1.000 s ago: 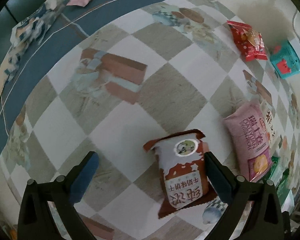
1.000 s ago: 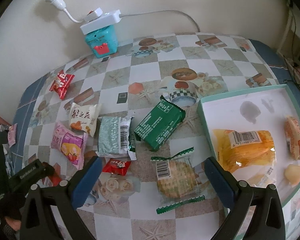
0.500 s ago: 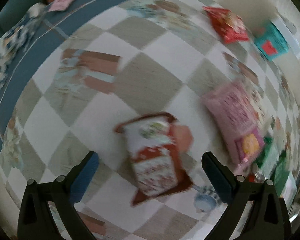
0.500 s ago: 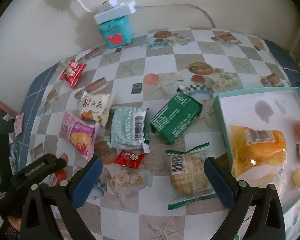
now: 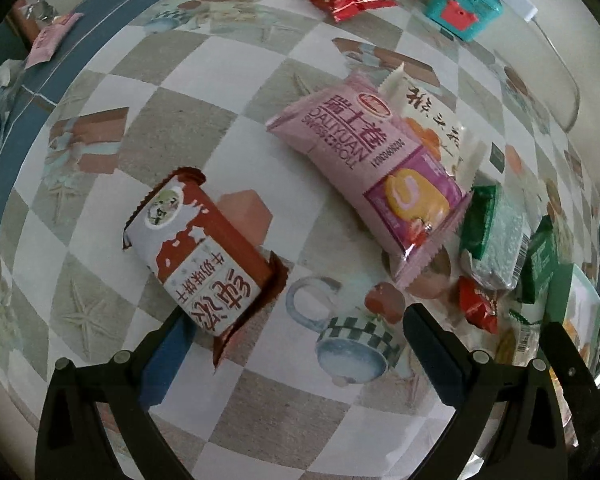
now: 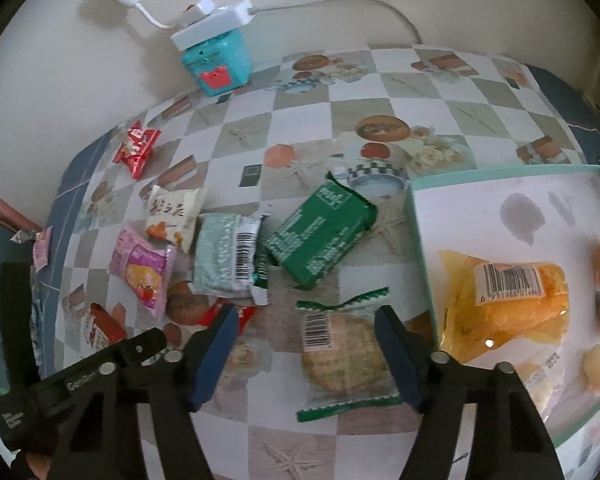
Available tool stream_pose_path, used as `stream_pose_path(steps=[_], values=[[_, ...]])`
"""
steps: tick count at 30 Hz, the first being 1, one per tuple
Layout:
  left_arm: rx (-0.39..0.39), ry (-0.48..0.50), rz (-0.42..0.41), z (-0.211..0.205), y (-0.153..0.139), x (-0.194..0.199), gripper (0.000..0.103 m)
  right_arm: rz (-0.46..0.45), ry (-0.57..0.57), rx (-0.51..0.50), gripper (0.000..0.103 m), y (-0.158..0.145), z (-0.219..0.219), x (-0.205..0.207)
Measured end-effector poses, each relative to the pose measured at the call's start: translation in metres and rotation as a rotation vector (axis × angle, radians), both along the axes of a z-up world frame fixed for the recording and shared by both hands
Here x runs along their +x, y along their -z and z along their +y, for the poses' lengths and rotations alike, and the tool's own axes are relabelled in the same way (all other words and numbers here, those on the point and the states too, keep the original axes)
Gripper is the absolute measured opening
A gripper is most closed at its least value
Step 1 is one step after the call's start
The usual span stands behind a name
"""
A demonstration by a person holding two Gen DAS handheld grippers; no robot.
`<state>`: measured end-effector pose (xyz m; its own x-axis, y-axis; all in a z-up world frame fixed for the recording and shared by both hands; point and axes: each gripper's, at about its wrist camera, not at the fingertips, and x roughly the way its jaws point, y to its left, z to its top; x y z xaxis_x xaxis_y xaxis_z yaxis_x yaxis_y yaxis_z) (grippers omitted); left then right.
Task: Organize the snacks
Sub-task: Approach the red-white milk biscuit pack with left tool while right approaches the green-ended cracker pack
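In the right wrist view my right gripper [image 6: 307, 313] points down over a clear cracker packet with green ends [image 6: 340, 360]. Its jaws are closing with the packet between them; the right pad is at the packet's edge and the left pad stands apart from it. A white tray with a teal rim [image 6: 417, 240] lies just right of it, holding an orange packet [image 6: 508, 300] and other snacks. My left gripper [image 5: 298, 316] is open with nothing between its fingers. A brown and white biscuit packet [image 5: 204, 256] lies with its near end over the left finger [image 5: 168, 360].
Loose on the checked tablecloth are a pink Swiss roll packet [image 5: 372, 168], a white packet [image 6: 172, 216], a pale green packet [image 6: 228, 256], a dark green packet [image 6: 324, 236] and a red packet [image 6: 136, 148]. A teal box [image 6: 216, 64] with a power strip stands at the wall.
The right gripper's jaws have narrowed around the cracker packet. The left gripper has slid sideways and rolled, so the biscuit packet now sits at its left finger and the pink packet is nearer.
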<state>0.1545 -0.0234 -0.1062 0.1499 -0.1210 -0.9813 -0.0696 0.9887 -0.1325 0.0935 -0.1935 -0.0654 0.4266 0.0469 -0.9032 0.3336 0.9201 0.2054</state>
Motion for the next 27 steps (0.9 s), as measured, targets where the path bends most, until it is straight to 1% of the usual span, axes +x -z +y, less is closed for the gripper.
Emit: stream_pose_path(steps=[2,5,7,11,14,17,19,20,21,22,24,27], values=[[-0.004,-0.004,0.0,-0.007,-0.001,-0.002,0.102,0.016,-0.014,0.001,0.066,0.004,0.002,0.001],[-0.012,-0.019,-0.001,0.016,0.002,0.002,0.102,0.047,-0.041,-0.012,0.066,0.012,0.007,0.005],[-0.016,-0.039,-0.001,0.034,0.004,0.011,0.102,0.06,-0.057,-0.043,0.065,0.014,0.011,0.006],[-0.021,-0.079,0.0,0.049,0.007,0.016,0.102,0.074,-0.065,-0.058,0.065,0.014,0.013,0.007],[-0.025,-0.098,0.001,0.057,0.009,0.018,0.102,0.071,-0.076,0.006,0.065,0.012,0.013,0.007],[-0.025,-0.1,0.001,0.06,0.011,0.02,0.102,0.064,-0.083,0.045,0.064,0.013,0.015,0.008],[-0.025,-0.101,0.002,0.062,0.009,0.018,0.102,0.046,-0.094,0.131,0.064,0.012,0.015,0.007],[-0.022,-0.103,0.001,0.062,0.008,0.021,0.102,0.042,-0.096,0.156,0.065,0.012,0.016,0.007],[-0.022,-0.103,0.001,0.062,0.008,0.02,0.102,0.041,-0.098,0.149,0.065,0.01,0.018,0.008],[-0.021,-0.105,0.001,0.063,0.007,0.02,0.102,0.043,-0.098,0.12,0.065,0.008,0.02,0.008],[-0.02,-0.115,0.001,0.062,0.012,0.023,0.102,0.059,-0.098,0.037,0.065,0.005,0.023,0.007],[-0.022,-0.124,0.001,0.071,0.011,0.023,0.102,0.086,-0.094,0.007,0.065,0.008,0.023,0.006]])
